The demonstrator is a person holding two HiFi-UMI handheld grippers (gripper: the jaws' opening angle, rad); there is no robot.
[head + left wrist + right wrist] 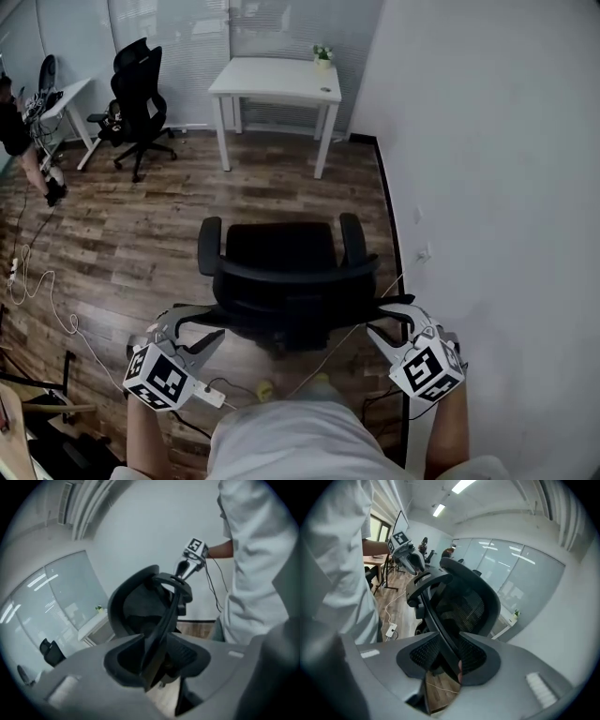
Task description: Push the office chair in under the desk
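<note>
The black office chair (281, 246) stands on the wooden floor (141, 234), well apart from the white desk (277, 82) it faces. The left gripper (195, 326) has its jaws parted astride the left end of the backrest rim (286, 274), unclenched; the right gripper (389, 321) clamps the rim's right end
</note>
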